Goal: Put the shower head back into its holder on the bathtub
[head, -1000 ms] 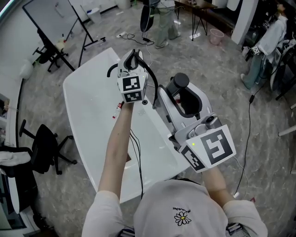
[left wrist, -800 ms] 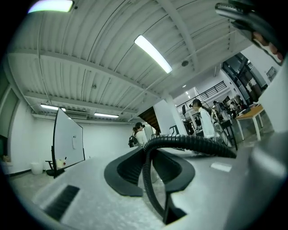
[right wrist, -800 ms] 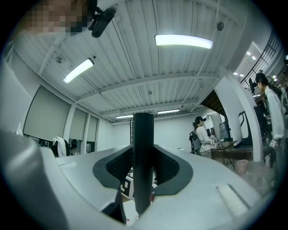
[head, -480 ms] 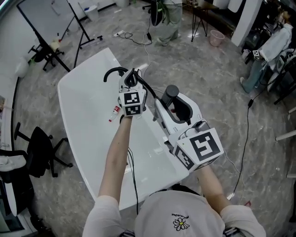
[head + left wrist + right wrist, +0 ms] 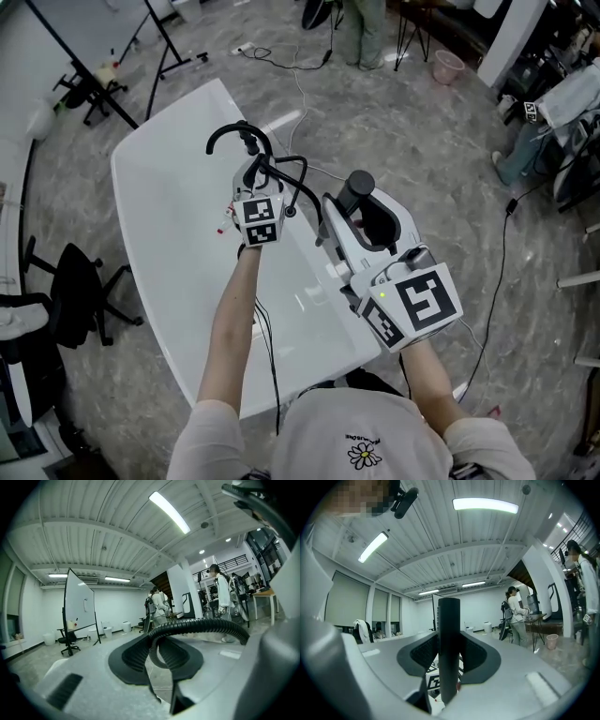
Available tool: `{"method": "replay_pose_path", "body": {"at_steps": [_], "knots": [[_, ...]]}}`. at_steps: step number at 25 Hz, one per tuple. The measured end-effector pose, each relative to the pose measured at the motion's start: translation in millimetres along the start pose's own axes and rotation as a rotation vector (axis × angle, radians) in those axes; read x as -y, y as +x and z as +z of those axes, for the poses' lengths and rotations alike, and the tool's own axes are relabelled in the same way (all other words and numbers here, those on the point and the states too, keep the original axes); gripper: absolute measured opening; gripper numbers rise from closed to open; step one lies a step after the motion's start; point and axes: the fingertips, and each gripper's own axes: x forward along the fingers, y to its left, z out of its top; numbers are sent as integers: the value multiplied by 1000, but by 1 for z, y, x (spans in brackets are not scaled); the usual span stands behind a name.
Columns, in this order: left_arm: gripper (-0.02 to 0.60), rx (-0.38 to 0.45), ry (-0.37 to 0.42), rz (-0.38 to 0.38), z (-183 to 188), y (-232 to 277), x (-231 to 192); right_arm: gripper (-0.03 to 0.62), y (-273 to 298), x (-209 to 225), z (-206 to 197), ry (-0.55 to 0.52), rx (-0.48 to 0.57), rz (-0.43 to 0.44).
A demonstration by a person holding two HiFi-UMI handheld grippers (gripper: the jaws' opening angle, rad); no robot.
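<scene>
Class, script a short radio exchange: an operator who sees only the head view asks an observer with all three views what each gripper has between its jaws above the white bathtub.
Operator: From overhead I can't judge the left gripper. Is anything in its jaws?
Observer: Yes. Its own view shows a ribbed black hose arching over and dropping between the pads, which are closed on it.
Operator: And the right gripper?
Observer: Its view shows the shower head handle, a smooth black cylinder, standing upright and clamped between both pads.
</scene>
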Motion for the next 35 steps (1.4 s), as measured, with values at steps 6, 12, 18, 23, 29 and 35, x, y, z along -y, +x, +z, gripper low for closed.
{"method": "replay_pose_path", "body": {"at_steps": [6, 12, 18, 23, 29, 35], "knots": [[63, 98, 17, 54, 53, -23, -18, 138, -11, -8, 18, 9, 37, 38], [64, 48, 59, 38, 62, -51, -14, 138, -30, -30, 38, -23, 80, 69], [111, -171, 68, -39, -25, -66, 13, 138, -41, -48, 34, -47, 77, 56], [167, -348, 50, -86, -114, -80, 41, 138, -45, -43, 35, -104, 78, 20], [168, -378, -3, -102, -140, -91, 59, 138, -42, -31, 28, -108, 68, -7], [167, -272, -99, -51, -113, -83, 41, 138, -16, -21, 1, -126, 23, -25]]}}
